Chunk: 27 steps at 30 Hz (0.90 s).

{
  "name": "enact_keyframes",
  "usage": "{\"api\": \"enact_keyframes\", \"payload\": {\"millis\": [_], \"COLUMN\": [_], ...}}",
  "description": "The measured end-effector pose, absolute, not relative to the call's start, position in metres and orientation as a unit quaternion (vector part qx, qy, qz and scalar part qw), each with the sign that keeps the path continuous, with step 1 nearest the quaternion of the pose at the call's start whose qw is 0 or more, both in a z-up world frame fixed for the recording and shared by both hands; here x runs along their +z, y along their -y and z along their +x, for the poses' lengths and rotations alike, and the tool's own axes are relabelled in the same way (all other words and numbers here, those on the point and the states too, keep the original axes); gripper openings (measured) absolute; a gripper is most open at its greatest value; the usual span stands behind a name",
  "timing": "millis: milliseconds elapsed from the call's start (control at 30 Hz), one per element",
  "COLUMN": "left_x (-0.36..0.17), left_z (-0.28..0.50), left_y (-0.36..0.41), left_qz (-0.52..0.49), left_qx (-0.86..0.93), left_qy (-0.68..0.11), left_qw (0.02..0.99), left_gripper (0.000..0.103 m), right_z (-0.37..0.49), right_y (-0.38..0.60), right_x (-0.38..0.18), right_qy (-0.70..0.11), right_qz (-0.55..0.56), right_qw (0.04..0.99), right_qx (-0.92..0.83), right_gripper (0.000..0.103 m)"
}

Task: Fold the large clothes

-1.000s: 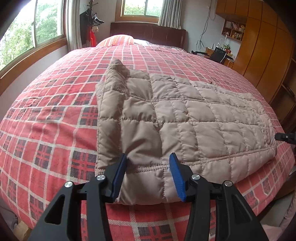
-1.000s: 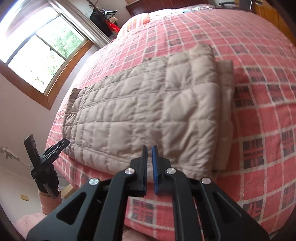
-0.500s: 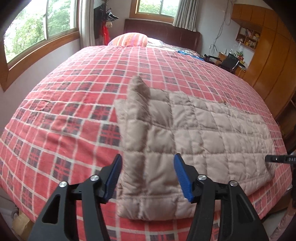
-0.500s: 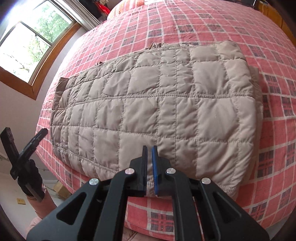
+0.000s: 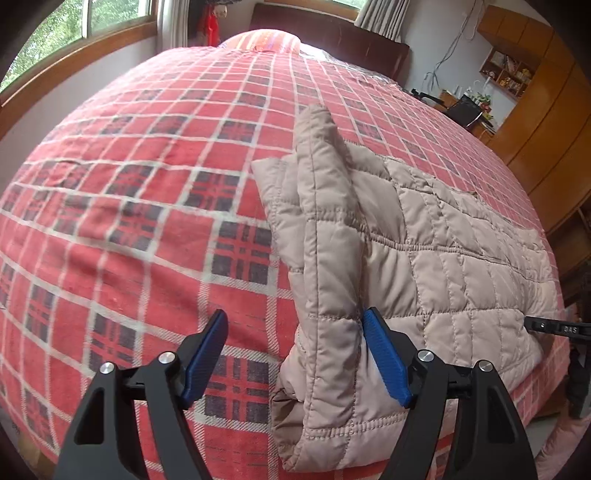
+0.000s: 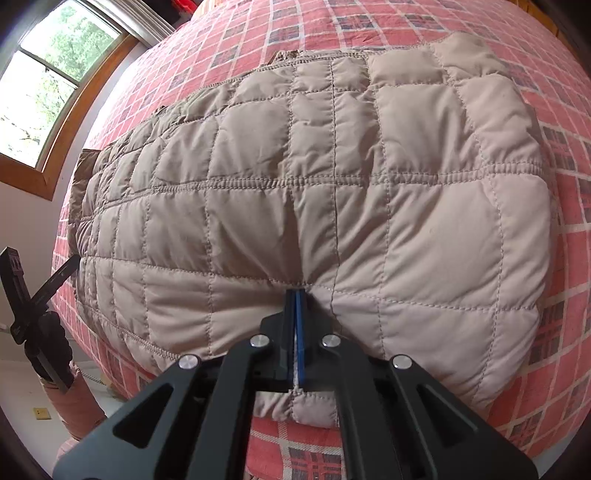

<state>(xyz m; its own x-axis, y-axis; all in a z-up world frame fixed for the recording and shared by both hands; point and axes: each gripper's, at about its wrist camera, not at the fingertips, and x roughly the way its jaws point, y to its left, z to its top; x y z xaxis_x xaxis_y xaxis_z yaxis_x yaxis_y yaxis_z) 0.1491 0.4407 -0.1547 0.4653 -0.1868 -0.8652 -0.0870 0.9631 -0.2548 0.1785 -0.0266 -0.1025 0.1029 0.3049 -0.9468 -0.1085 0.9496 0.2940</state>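
My right gripper (image 6: 298, 295) pinches the quilted jacket (image 6: 332, 206) hem at 6 o'clock; my left gripper (image 5: 295, 332) gapes wide around its folded end.

A bed covered by a red plaid bedspread (image 5: 140, 206) with white grid lines and dark checked squares fills most of both views. At its far end lie a striped pillow (image 5: 266, 38) and, behind it, a dark wooden headboard (image 5: 332, 31). A window with a wooden frame (image 5: 74, 77) runs along the wall to the left, green foliage visible through the glass; the same window (image 6: 55, 85) appears at upper left in the right wrist view. Pale curtains (image 5: 380, 16) hang beside a second window above the headboard. A tall wooden wardrobe (image 5: 546, 122) stands along the right wall, with a small open shelf (image 5: 506, 70) of objects and a cluttered desk (image 5: 465, 107) near it.
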Motion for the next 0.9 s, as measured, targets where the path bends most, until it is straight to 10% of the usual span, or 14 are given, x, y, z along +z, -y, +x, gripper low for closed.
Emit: {"api": "enact_keyframes", "payload": {"millis": [400, 733, 900], "left_x": [-0.187, -0.171, -0.133], "left_z": [0.148, 0.15, 0.152], "left_y": [-0.447, -0.419, -0.404], "left_qz": [-0.218, -0.215, -0.219], "left_qx": [-0.103, -0.114, -0.115], "left_qy": [-0.534, -0.535, -0.521], "left_qw": [0.81, 0.809, 0.817], "left_gripper": [0.082, 0.029, 0.023], "right_z": [0.18, 0.19, 0.191], "right_y": [0.034, 0.03, 0.032], "right_x": [-0.086, -0.105, -0.104], "right_qy": [-0.66, -0.667, -0.669], "right_qz": [0.057, 0.05, 0.056], "right_qw": [0.739, 0.734, 0.731], "right_qx": [0.123, 0.118, 0.121], "right_gripper": [0.0, 0.0, 0.0]}}
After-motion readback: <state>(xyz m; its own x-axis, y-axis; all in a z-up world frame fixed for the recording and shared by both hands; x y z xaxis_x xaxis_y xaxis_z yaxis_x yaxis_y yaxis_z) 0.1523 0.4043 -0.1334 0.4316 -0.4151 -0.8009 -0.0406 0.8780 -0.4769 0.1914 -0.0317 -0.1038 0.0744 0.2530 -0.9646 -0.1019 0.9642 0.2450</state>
